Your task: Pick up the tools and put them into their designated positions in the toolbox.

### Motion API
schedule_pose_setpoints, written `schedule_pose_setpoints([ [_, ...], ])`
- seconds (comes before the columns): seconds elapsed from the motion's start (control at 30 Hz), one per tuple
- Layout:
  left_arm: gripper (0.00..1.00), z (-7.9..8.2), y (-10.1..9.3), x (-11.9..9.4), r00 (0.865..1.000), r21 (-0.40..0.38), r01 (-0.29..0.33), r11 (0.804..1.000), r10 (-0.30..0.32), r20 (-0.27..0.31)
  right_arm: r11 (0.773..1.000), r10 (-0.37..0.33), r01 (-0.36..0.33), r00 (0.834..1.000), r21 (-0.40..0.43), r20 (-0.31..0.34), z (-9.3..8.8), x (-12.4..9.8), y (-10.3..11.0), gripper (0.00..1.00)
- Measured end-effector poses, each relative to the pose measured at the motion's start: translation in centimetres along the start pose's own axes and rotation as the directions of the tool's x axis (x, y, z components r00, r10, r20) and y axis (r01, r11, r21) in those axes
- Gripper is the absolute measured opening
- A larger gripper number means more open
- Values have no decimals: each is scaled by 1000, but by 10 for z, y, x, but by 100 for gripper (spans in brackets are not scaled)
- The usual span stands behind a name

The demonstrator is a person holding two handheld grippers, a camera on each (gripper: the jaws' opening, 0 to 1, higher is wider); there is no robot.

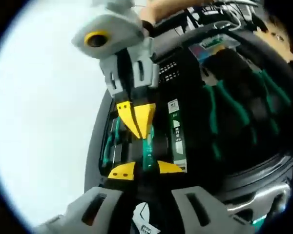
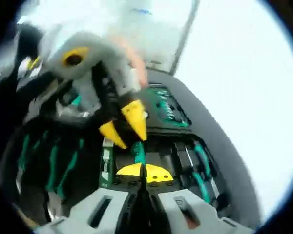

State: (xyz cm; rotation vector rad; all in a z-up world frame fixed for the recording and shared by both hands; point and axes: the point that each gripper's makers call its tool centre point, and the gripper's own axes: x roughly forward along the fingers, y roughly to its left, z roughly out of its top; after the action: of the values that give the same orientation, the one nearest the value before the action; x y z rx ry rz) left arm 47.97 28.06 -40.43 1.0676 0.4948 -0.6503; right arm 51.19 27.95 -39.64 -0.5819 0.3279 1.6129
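Both grippers, left (image 1: 140, 169) and right (image 2: 145, 173), have their fingers shut on one green tool (image 1: 147, 148) over the toolbox (image 1: 219, 112).

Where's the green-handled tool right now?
In the left gripper view the green-handled tool sits low centre over the toolbox, pinched between the right gripper above and the left gripper below, beside a white-labelled slot.

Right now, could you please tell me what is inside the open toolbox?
The toolbox holds green-handled tools in moulded slots. Both tools, left and right, meet over a translucent green handle; what lies beneath them is covered.
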Motion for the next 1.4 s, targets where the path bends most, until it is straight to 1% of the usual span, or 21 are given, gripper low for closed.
schedule_pose_setpoints([
  [0.03,19,0,-1,0,1000,1,-2,1000,2,-5,990,-111,107,993,97,32,4,-4,-12,0],
  [0.1,19,-1,1,0,1000,-5,-22,1000,22,-4,931,-316,306,949,200,17,2,-18,-29,0],
  [0.13,17,-2,1,0,1000,-21,-29,999,29,1,896,-417,415,909,159,-20,-2,-26,-33,0],
  [0.23,13,-3,1,4,998,-33,-69,997,69,10,861,-481,482,875,160,-51,-4,-31,-17,0],
  [0.27,11,-3,1,5,997,-30,-81,996,81,8,829,-527,530,847,175,-68,-6,-34,-15,0],
  [0.33,10,-2,2,6,993,13,-116,993,116,10,801,-571,570,819,182,-52,-1,-33,-11,0],
  [0.43,9,-2,2,5,992,22,-127,992,127,4,773,-632,634,773,17,-54,-3,-31,-4,0],
  [0.5,11,-2,5,2,992,12,-128,992,128,5,779,-623,627,775,14,-103,-19,-23,0,0],
  [0.6,19,-1,10,-1,993,-63,-111,992,114,40,777,-625,628,778,49,-59,-10,-23,-4,0],
  [0.63,17,1,12,-2,993,-95,-102,990,108,57,752,-652,657,754,62,-80,-14,-25,-33,0],
  [0.7,14,3,19,-4,991,-148,-89,985,103,90,711,-678,684,728,164,-97,-22,-32,-48,0],
  [0.73,12,2,26,-6,989,-172,-106,979,123,88,710,-646,650,754,270,-118,-24,-31,-47,0],
  [0.77,11,2,33,-6,984,-201,-130,971,151,92,691,-659,651,746,314,-95,-21,-39,-37,0],
  [0.83,5,3,44,-2,977,-286,-143,947,182,115,699,-652,651,750,297,-110,-21,-30,-26,0],
  [0.93,5,1,35,2,980,-262,-144,954,174,93,699,-688,669,725,251,-16,2,-23,-7,0],
  [0.97,5,-1,35,2,979,-263,-152,953,181,89,715,-679,673,733,187,-39,1,-18,1,0],
  [1.0,5,-1,32,1,979,-264,-152,952,182,91,722,-656,658,749,213,-93,-10,-8,1,0],
  [1.1,5,1,27,0,981,-280,-134,951,167,99,689,-695,690,716,222,-65,-5,-10,-16,0],
  [1.17,5,5,25,1,980,-282,-136,950,171,106,676,-686,668,725,312,-63,-6,-9,-13,0],
  [1.27,4,8,17,7,983,-266,-122,956,153,99,683,-705,692,708,236,-34,-4,-9,-12,0],
  [1.4,4,7,17,14,979,-267,-128,955,166,123,677,-713,699,701,232,-31,-6,-10,-12,0],
])
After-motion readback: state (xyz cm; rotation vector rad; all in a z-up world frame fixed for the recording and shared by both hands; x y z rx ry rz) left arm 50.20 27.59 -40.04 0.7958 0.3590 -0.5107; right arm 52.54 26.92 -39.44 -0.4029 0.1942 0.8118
